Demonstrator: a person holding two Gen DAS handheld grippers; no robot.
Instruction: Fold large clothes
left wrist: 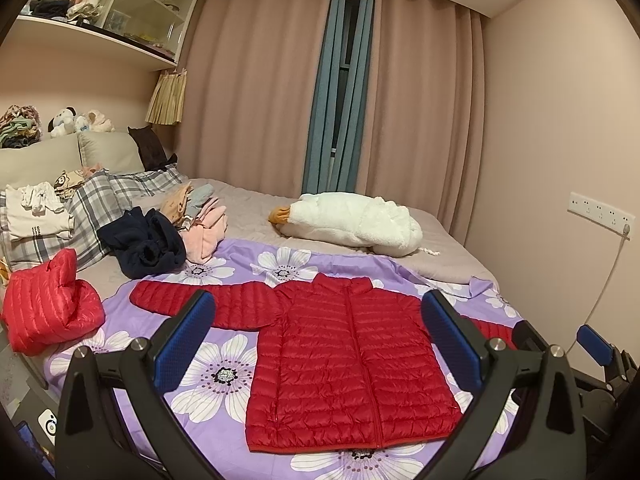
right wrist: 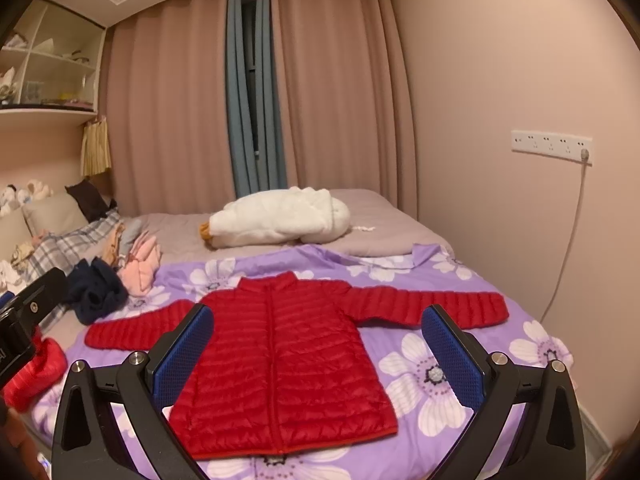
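Observation:
A red quilted down jacket (left wrist: 344, 364) (right wrist: 276, 364) lies flat, front up and zipped, on the purple flowered sheet (left wrist: 224, 380) (right wrist: 440, 364), both sleeves spread out to the sides. My left gripper (left wrist: 320, 344) hovers above the jacket's near half, open, nothing between its blue pads (left wrist: 184, 344). My right gripper (right wrist: 318, 352) is also open and empty over the jacket. In the left wrist view the right gripper (left wrist: 596, 350) shows at the right edge, beside the right sleeve. Part of the left gripper (right wrist: 24, 320) appears at the left edge of the right wrist view.
A folded red down jacket (left wrist: 48, 304) rests at the left. A dark navy garment (left wrist: 144, 244), pink clothes (left wrist: 204, 228) and plaid bedding (left wrist: 100, 196) lie behind it. A white goose plush (left wrist: 352, 224) (right wrist: 280, 216) sits mid-bed. A wall with sockets (right wrist: 552, 146) bounds the right.

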